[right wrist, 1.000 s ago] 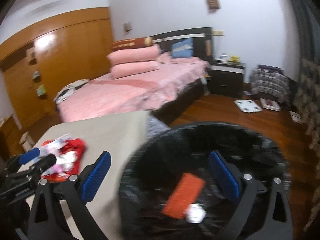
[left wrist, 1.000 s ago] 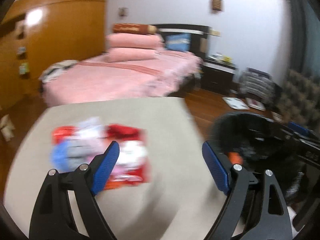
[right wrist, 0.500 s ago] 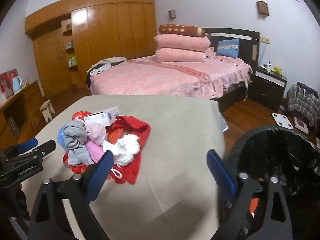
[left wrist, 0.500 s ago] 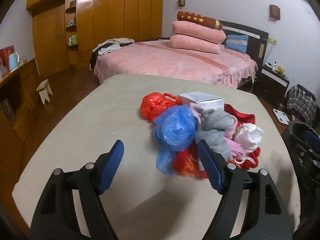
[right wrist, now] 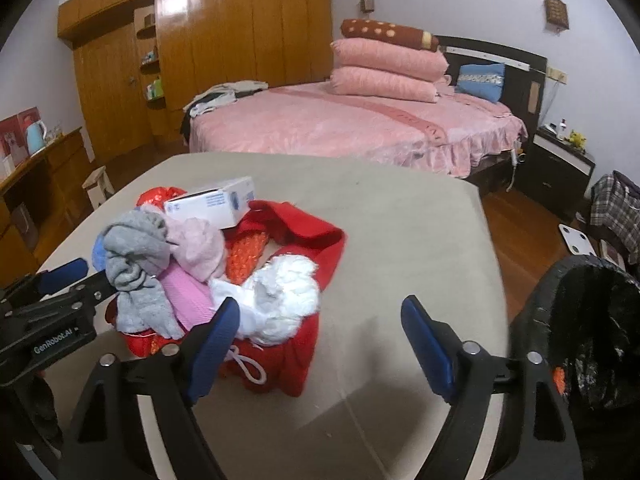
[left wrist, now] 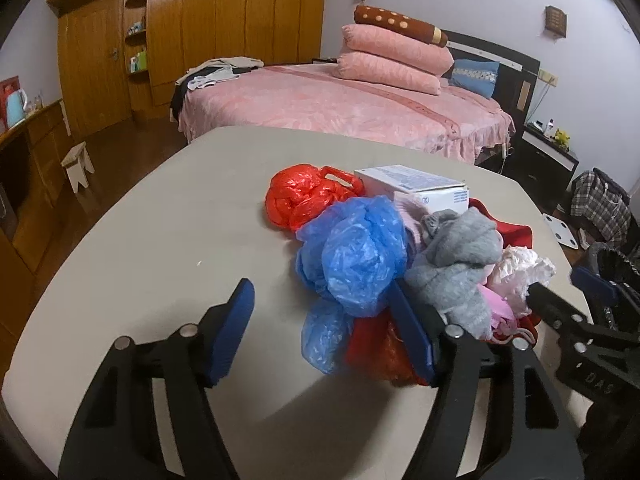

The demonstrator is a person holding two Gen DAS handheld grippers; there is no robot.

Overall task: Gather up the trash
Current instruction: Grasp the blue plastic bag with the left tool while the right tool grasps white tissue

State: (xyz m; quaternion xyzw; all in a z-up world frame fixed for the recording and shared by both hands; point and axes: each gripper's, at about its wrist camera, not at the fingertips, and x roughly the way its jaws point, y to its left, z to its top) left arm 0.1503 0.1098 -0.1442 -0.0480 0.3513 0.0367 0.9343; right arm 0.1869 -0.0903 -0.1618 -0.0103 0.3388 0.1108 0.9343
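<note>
On the tabletop (left wrist: pixel 168 232) sits the trash pile (left wrist: pixel 400 256), ahead and to the right of the left gripper (left wrist: pixel 320 332). The right gripper (right wrist: pixel 320 344) has it ahead to the left. Both grippers are empty and closing. The blue bag (left wrist: pixel 352 256) lies nearest the left one.

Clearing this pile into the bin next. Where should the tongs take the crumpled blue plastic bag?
Pinch the crumpled blue plastic bag at its bulging upper wad, coming from the open table side on its left. It sits atop the pile's edge there, clear of the grey knitted cloth.

Crinkly glossy plastic bags (left wrist: pixel 352 256) (blue, red); matt table (left wrist: pixel 168 240).
</note>
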